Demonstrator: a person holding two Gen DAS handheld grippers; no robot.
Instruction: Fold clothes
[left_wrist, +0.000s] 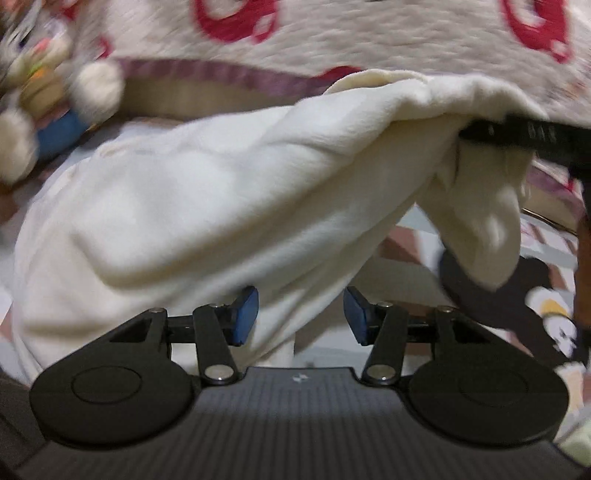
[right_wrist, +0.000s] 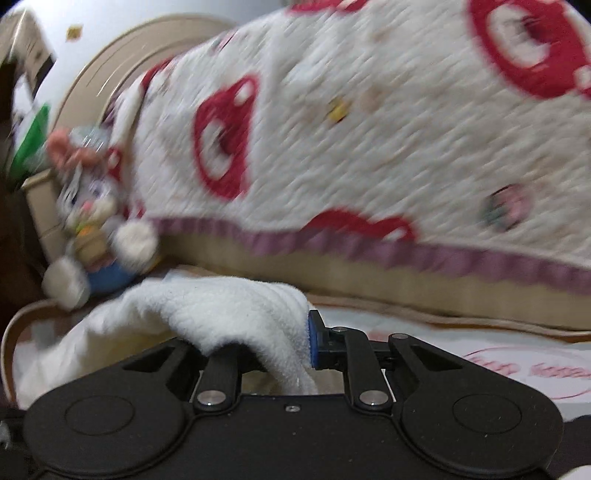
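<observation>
The left gripper (left_wrist: 300, 314) is pointing steeply downward, its blue pads (left_wrist: 246, 314) standing apart with cloth between them. The right gripper (right_wrist: 291, 339) is pinching white fabric, tilting slightly down.

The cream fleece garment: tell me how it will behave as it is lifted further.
The cream fleece garment looks floppy: it sags between the right claw, clamped on one edge, and the left claw. It probably weighs little, since a pinched edge carries it. The fuzzy pile should grip the blue pads rather than slide.
</observation>
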